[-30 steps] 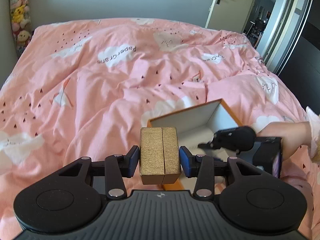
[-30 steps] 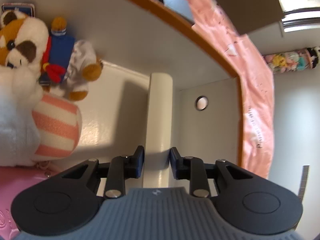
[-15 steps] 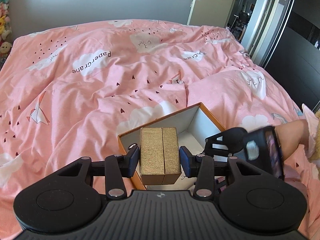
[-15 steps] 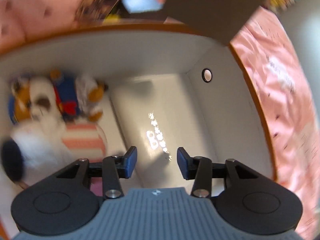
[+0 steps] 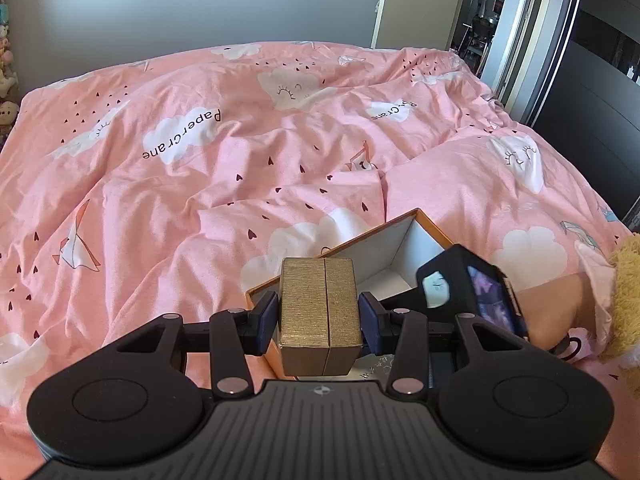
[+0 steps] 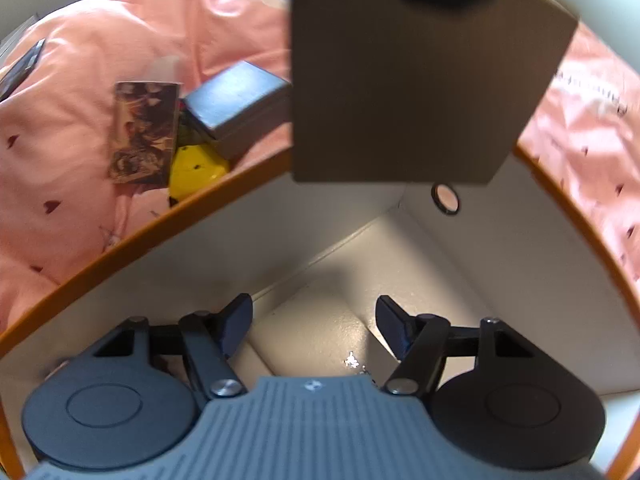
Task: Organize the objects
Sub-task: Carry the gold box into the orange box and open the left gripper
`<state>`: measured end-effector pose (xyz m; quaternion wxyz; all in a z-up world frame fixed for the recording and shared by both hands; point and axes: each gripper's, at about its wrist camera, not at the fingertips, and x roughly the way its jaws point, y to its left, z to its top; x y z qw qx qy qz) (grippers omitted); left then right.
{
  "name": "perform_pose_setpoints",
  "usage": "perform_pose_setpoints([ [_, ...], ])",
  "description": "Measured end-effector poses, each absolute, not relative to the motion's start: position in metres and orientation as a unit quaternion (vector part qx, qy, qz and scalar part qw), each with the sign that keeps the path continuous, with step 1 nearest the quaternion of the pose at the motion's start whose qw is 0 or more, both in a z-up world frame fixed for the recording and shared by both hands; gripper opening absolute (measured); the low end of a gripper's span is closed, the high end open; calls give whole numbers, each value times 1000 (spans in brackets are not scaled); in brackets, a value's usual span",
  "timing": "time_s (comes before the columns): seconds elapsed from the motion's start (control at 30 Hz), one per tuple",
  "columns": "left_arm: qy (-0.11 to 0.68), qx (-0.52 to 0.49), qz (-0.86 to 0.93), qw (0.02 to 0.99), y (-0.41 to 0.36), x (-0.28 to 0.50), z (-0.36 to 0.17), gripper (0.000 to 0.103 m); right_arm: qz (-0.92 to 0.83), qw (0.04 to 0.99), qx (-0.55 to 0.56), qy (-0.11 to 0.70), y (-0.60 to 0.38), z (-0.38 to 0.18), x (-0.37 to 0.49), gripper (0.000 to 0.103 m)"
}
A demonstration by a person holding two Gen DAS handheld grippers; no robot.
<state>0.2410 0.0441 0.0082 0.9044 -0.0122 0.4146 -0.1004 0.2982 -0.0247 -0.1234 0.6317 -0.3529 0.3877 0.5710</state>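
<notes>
Left wrist: duvet [image 5: 224,184] lettering ("PaperCrane")

The left gripper [image 5: 319,317] is matte black, with blue pads [image 5: 269,317] on its fingers, silver screws at the linkage pivots and round discs either side of a ribbed body behind the jaws. The right gripper [image 6: 314,322] has the same build, its ribbed body grey-blue. Beyond it shows a bare forearm [image 5: 558,312] with a pale pink cuff [image 5: 596,268].

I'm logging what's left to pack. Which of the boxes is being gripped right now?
The gold box, clamped between the left gripper jaws above the orange-rimmed box. The grey box lies untouched on the bedcover.
</notes>
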Motion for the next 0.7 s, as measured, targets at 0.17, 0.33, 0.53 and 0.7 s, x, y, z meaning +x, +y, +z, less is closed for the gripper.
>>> perform_pose_setpoints([
  [0.17, 416, -15, -105, 903, 45, 244, 5, 50, 547, 642, -303, 444, -24, -126, 313, 57],
  [0.33, 417, -17, -116, 901, 42, 244, 0, 50, 525, 644, -290, 475, -37, -124, 319, 55],
  [0.53, 422, -15, -124, 898, 35, 244, -5, 50, 491, 657, -243, 518, -49, -123, 326, 51],
  [0.7, 434, 5, -138, 890, 24, 240, -10, 50, 487, 661, -249, 514, -48, -121, 321, 52],
])
